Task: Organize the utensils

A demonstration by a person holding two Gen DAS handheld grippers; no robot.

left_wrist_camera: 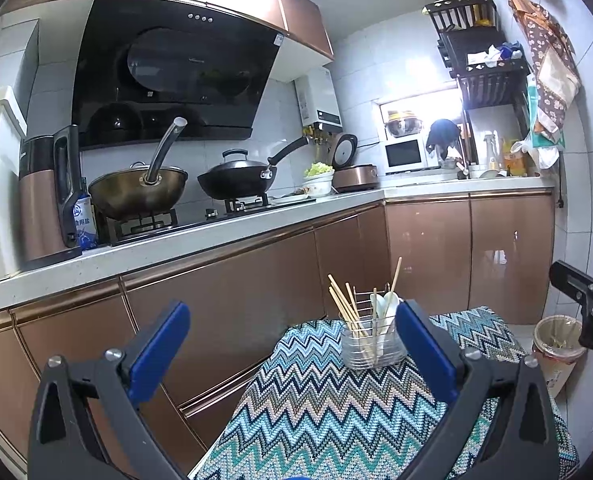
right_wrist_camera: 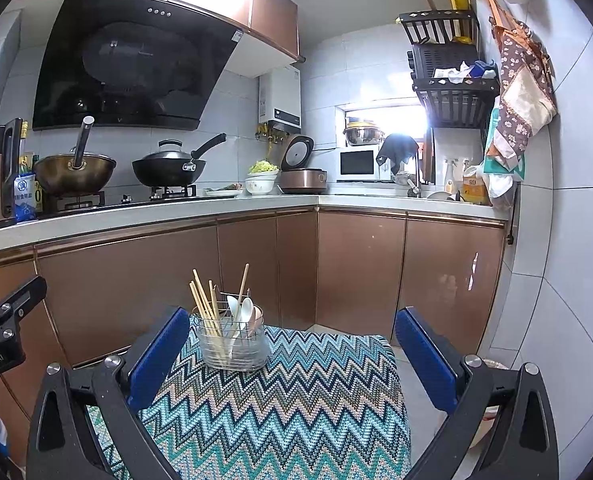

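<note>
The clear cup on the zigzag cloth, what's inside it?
The utensil holder holds wooden chopsticks and white spoons, standing upright. A wire rack sits inside too. Their lower ends blur behind the plastic, so nothing at the bottom can be made out.

Kitchen background: two woks (right_wrist_camera: 164, 168) on a gas hob under a black range hood (right_wrist_camera: 128, 64); rice cooker (right_wrist_camera: 302, 180), microwave (right_wrist_camera: 356, 164), copper-toned cabinets (right_wrist_camera: 360, 272), wall rack (right_wrist_camera: 448, 68), zigzag cloth (right_wrist_camera: 280, 408) over the table, bin (left_wrist_camera: 556, 348) on the floor.

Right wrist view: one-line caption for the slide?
Open right claw faces a wire utensil caddy holding chopsticks and spoons on a zigzag-patterned cloth.
</note>
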